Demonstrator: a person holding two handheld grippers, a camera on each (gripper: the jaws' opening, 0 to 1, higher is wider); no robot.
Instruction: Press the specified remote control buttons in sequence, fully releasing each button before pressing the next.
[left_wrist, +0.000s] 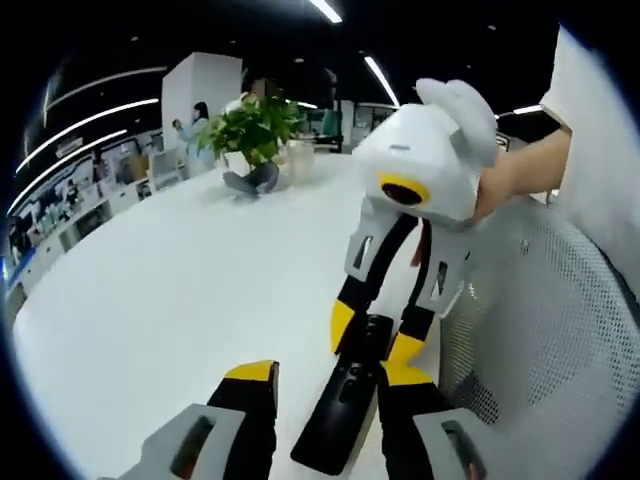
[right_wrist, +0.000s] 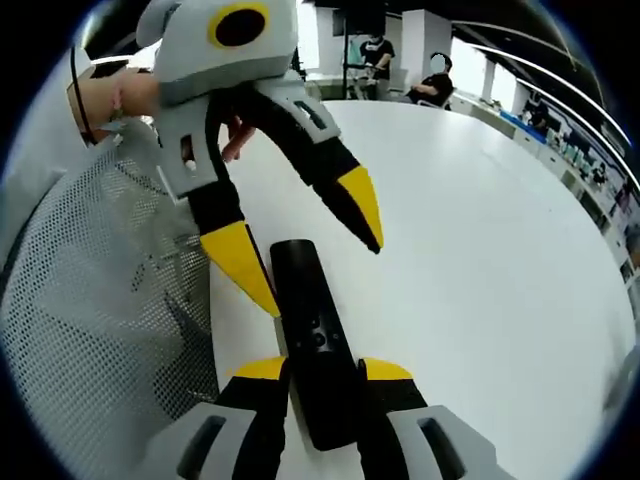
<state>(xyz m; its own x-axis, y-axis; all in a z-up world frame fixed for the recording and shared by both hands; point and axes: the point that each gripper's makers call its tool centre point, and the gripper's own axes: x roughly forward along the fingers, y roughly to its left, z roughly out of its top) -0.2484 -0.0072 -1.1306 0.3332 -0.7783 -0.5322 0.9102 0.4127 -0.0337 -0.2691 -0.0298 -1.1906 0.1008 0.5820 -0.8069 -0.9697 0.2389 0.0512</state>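
- the slim black plastic remote control (right_wrist: 312, 345) lies nearest the right tool (right_wrist: 322, 372), whose yellow-tipped jaws stand close along both of its sides near the lower end; it looks clamped there, resting at the near edge of the round white counter (right_wrist: 480, 220).
- in the left gripper view the same remote (left_wrist: 345, 400) lies between the left tool (left_wrist: 330, 380)'s jaws, which stand wide apart with nothing held; the right one sits just beside the remote's edge.
- in the right gripper view the left tool's two black, yellow-pointed jaws come down spread apart, one tip just beside the remote's upper left edge, the other above and to the right, apart from it.
- judgement: the pressing step is best done with one tip only, set squarely over a button, while the right tool keeps the remote from sliding.
- lift the tip fully clear before the next press.
- the grey mesh chair back (right_wrist: 100, 300) stands just beside the counter edge; keep the remote well on the counter and in sight.
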